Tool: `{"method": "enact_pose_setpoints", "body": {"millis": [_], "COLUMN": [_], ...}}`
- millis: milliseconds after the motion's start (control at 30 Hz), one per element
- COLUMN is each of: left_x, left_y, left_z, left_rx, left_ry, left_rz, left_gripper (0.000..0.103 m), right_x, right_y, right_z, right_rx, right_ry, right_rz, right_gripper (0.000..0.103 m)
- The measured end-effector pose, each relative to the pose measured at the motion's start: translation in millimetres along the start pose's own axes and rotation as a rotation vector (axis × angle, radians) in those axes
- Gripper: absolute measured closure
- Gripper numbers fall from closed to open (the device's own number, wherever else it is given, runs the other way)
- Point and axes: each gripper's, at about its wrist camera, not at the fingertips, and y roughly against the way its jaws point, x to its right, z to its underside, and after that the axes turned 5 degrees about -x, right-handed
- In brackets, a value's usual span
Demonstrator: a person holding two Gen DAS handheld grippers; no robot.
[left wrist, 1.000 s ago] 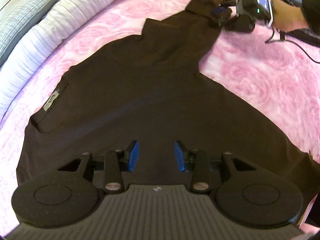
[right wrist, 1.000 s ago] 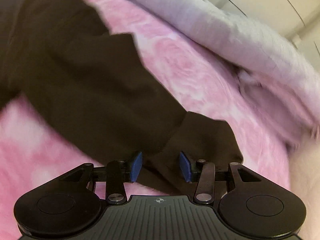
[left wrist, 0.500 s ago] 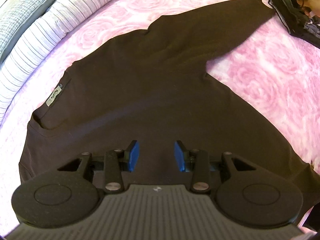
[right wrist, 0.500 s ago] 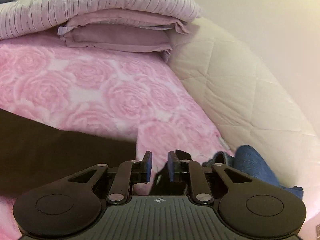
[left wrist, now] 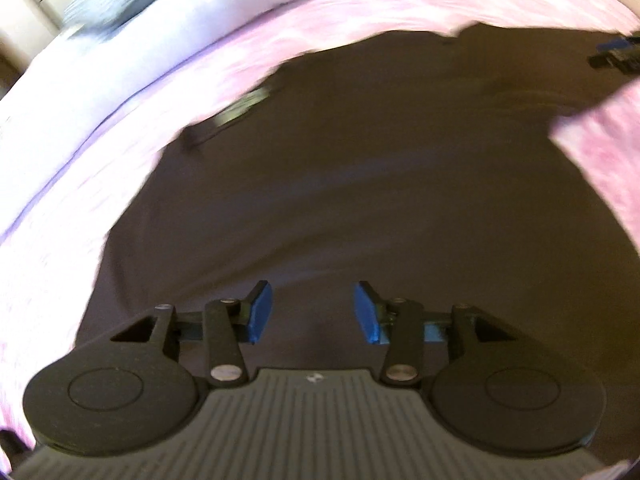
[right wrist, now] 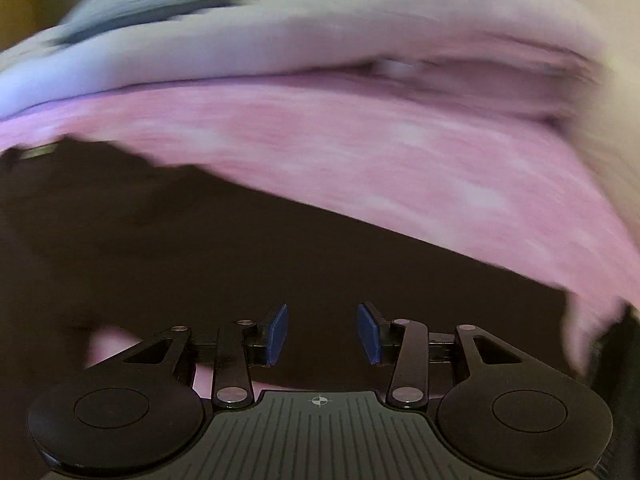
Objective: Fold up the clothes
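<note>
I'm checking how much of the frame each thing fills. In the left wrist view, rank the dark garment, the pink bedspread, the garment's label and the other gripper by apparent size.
1. dark garment
2. pink bedspread
3 and 4. label and right gripper: both small and motion-blurred, and the gripper is cut off by the frame edge, so I won't rank them.

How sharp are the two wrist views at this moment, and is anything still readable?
Left wrist view: heavy motion blur smears the dark garment and pink bedspread; only the left gripper, jaws apart, is crisp. Right wrist view: equally streaked, bedding reduced to bands, right gripper sharp and open. Both show fisheye curvature and dim, warm light.
</note>
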Motion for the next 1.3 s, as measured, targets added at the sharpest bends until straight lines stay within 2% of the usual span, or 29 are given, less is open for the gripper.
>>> {"method": "enact_pose_setpoints", "body": {"millis": [133,300,367,500,600,633,700,800,867,967,1067,1200,1300], "left_x": [-59,-140,-163,-181,-184,-186,-191,-194,-194,-196,-193,-177,-153], "left_y": [-15,-54,-73,-108,-124,-127,-133,-137,-126,-97,-58,-10,21], "left_z": [9,-4,-15,-27,-32,-36,-46,-56,-52,-30,13,86,158], "left_rx": [0.028,0.112,0.141,0.147,0.178,0.192,0.211,0.222,0.229,0.231,0.219,0.188,0.139], "left_ry": [0.057,0.171,0.197,0.196,0.186,0.196,0.222,0.259,0.271,0.297,0.285,0.221,0.183], "left_rz": [-0.002,0.069,0.098,0.184,0.183,0.182,0.179,0.189,0.193,0.196,0.186,0.179,0.244], "left_gripper": [0.062,0.069,0.07,0.07,0.067,0.066,0.066,0.068,0.07,0.069,0.068,0.063,0.061], "right_x": [-68,-145,-177,-235,-256,-260,-260,-253,-249,-245,-239,-232,-233], "right_y": [-3,-33,-47,-82,-124,-139,-158,-166,-155,-116,-65,1,43], "right_z": [-27,-63,-79,-110,-130,-137,-149,-165,-166,-148,-113,-36,31], "right_rx": [0.002,0.019,0.031,0.051,0.035,0.007,0.006,0.012,0.005,-0.001,-0.042,-0.14,-0.208], "right_ry": [0.042,0.125,0.172,0.239,0.236,0.223,0.204,0.164,0.134,0.139,0.139,0.156,0.202], "right_rz": [-0.112,-0.197,-0.22,-0.241,-0.202,-0.199,-0.189,-0.197,-0.184,-0.155,-0.144,-0.155,-0.164], "right_gripper": [0.06,0.06,0.06,0.06,0.06,0.06,0.06,0.06,0.06,0.06,0.058,0.056,0.055]}}
